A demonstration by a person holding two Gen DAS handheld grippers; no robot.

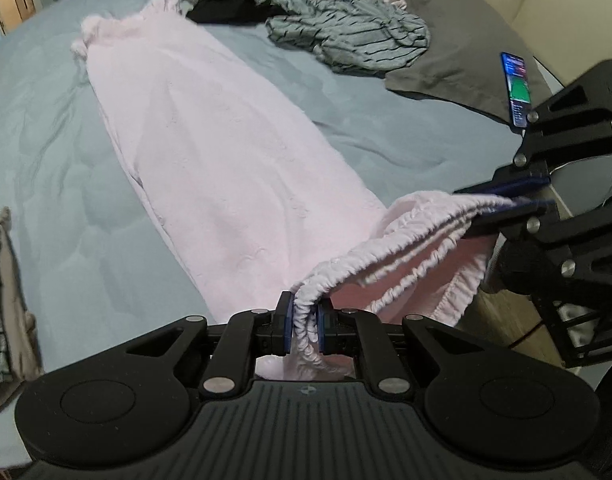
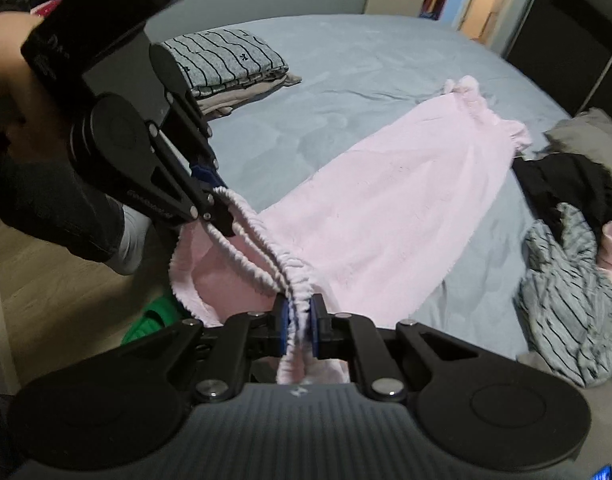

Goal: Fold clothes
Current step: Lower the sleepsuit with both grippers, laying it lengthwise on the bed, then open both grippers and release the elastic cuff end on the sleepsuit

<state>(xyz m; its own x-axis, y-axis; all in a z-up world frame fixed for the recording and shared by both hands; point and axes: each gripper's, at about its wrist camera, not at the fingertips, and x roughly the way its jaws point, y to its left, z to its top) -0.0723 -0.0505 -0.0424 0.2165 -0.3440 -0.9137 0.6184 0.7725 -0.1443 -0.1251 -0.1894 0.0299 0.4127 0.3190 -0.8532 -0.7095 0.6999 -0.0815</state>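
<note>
Gripping the pink trousers (image 1: 226, 152) by the elastic waistband, left tongs (image 1: 304, 328) and right tongs (image 2: 298, 330) were both clamped nearly closed above the bed (image 1: 46, 120).

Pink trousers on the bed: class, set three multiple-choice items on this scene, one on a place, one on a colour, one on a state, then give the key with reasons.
1. Where does the folded striped pile lie?
A. on the bed
B. on the floor
C. on a chair

2. What colour is the sheet?
A. white
B. blue-grey
C. red

3. How does the left gripper stand?
A. wide open
B. shut on nothing
C. shut on the waistband

Key: 1 A, the pile rests on the sheet. 2 B, blue-grey around the pink trousers. 3 C, its pads pinch the waistband; the right gripper does likewise.
</note>
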